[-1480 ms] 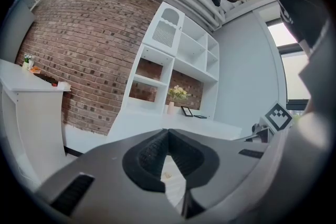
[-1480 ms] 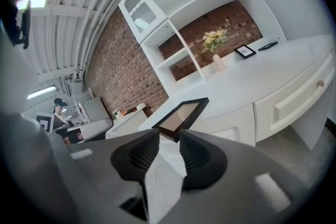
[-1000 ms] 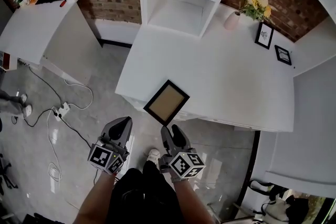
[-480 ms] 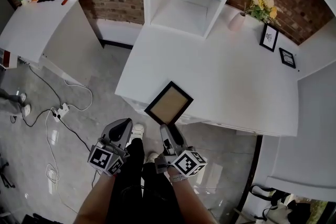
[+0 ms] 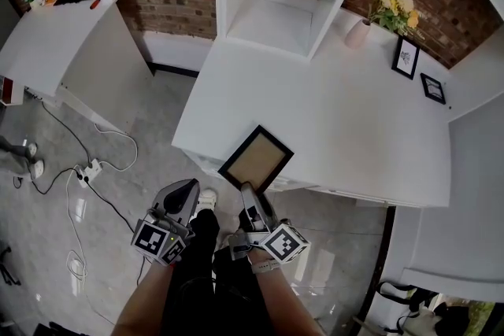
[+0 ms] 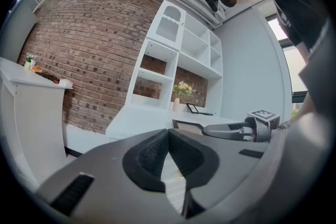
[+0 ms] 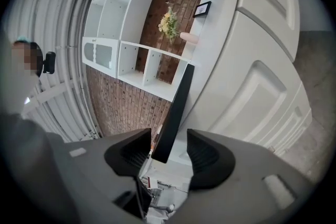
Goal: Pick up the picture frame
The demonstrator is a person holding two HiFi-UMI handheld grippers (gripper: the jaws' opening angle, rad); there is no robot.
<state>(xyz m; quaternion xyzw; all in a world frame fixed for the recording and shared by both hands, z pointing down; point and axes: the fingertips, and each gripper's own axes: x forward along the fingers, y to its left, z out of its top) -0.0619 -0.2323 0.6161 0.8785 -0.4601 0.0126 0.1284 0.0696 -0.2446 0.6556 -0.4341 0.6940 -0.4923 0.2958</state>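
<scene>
Edging forward since a second ago, your right gripper [image 5: 253, 201] is straddling the overhanging corner of the picture frame [image 5: 256, 160], jaws wide though just closing a little, pads not yet pressing. Your left gripper [image 5: 183, 197] is hanging closed and empty beside it. The frame is lying flat at the worktop [image 5: 354, 114] edge. Pinching only that corner is risking it swinging and slipping off onto the floor [image 5: 142, 138].

Below me at centre frame, the broad white tabletop [image 5: 346, 114] carries a black-edged tan picture frame [image 5: 256, 159] overhanging its lower edge. Upper right stand a pink flower vase [image 5: 356, 33] and two small black-framed prints [image 5: 406, 58] [image 5: 432, 88].
</scene>
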